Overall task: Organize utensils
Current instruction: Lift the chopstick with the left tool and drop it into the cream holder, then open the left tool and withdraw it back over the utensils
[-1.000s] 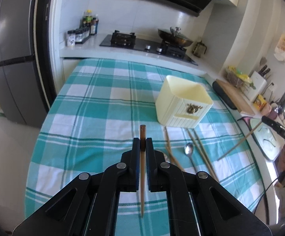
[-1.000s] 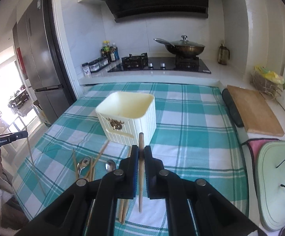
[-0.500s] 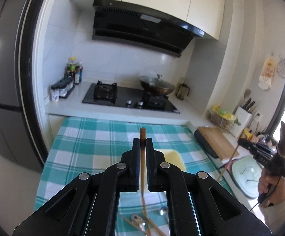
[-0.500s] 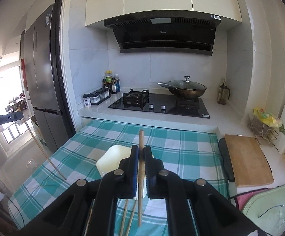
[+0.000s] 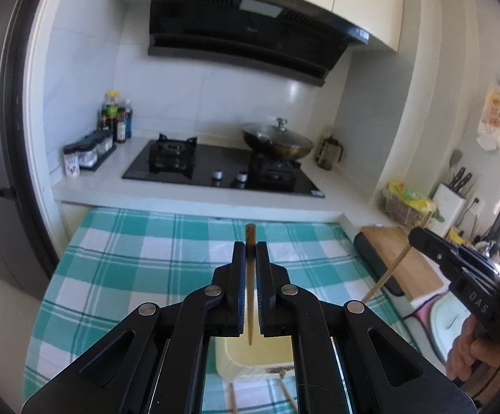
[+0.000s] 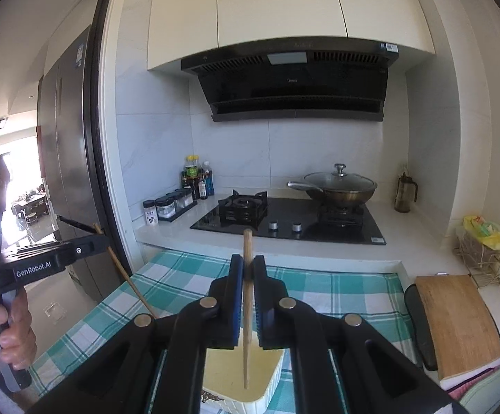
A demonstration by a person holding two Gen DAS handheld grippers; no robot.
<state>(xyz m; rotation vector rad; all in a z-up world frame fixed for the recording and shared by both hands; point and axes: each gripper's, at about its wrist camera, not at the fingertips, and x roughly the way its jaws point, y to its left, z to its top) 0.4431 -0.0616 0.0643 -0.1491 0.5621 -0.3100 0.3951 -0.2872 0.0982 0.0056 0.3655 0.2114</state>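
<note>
In the left wrist view my left gripper [image 5: 250,246] is shut on a dark-tipped wooden chopstick [image 5: 250,296] that stands upright, its thin end hanging over the cream utensil box [image 5: 253,357] below. My right gripper [image 6: 248,260] is shut on a second wooden chopstick [image 6: 246,327], whose lower tip hangs inside the open top of the cream box [image 6: 229,379]. Each gripper shows in the other's view: the right one [image 5: 419,238] at the right edge, the left one [image 6: 94,241] at the left edge, both with a slanted chopstick. Loose chopsticks [image 5: 232,398] lie on the checked cloth [image 5: 129,269].
Behind the table runs a counter with a gas hob [image 6: 284,217], a lidded wok [image 6: 339,186] and spice jars [image 6: 170,207]. A wooden cutting board [image 6: 457,321] lies to the right, a tall fridge [image 6: 63,158] stands to the left. A person's hands [image 6: 8,327] hold both grippers.
Both grippers rose and came in over the cream box, which went from ahead on the cloth to beneath the fingers. Each keeps its chopstick clamped.
</note>
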